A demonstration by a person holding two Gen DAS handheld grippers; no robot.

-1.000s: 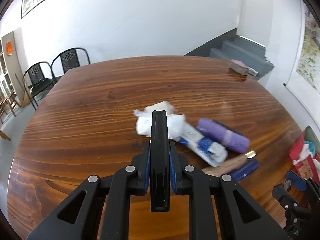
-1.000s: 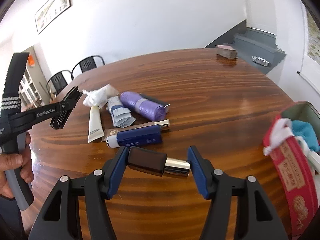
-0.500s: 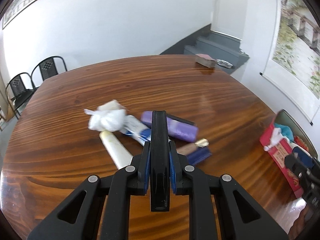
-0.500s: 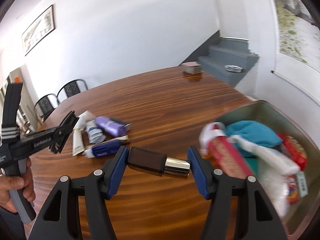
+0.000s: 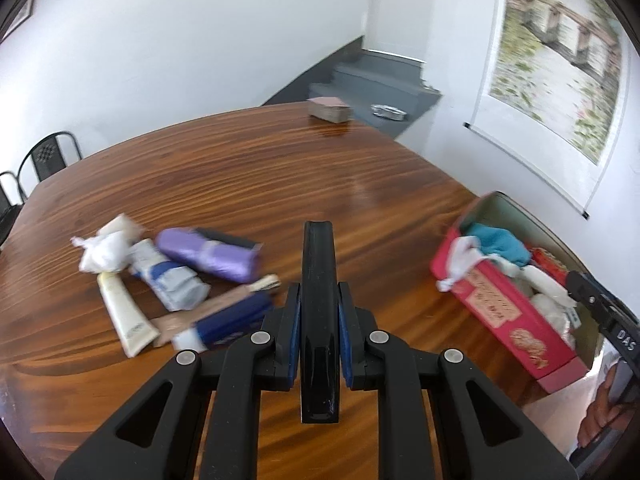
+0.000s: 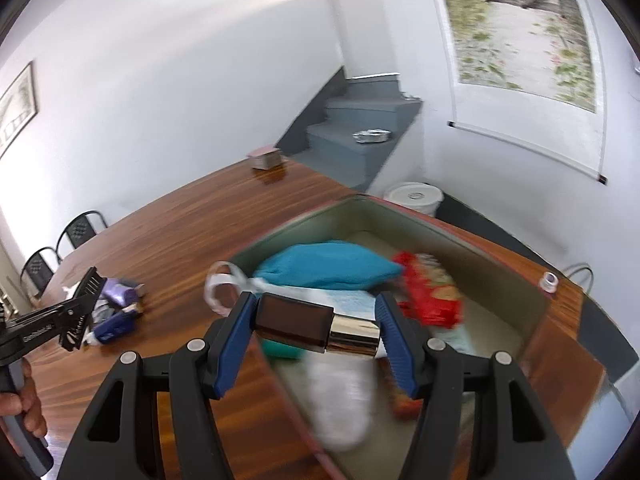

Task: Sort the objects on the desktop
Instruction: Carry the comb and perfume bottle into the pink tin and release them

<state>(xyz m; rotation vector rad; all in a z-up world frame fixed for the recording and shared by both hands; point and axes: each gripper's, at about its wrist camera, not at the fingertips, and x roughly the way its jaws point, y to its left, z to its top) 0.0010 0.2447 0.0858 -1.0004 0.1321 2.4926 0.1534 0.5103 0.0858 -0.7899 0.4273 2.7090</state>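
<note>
Right tool (image 6: 316,326) pinching boxy brown bottle (image 6: 294,320) with shiny cap, left tool (image 5: 319,312) clamping flat black comb (image 5: 319,320)

bare table (image 5: 248,176) lies between the tube pile (image 5: 180,280) and the crowded red box (image 5: 504,304).

Bright, even daylight fills both fisheye views. Pale glare streaks the glossy wooden worktop (image 5: 248,184). Motion blur smears the red box (image 6: 532,312) and its contents, also the hanging scroll painting (image 5: 556,52). Edges bend, corners go black.
</note>
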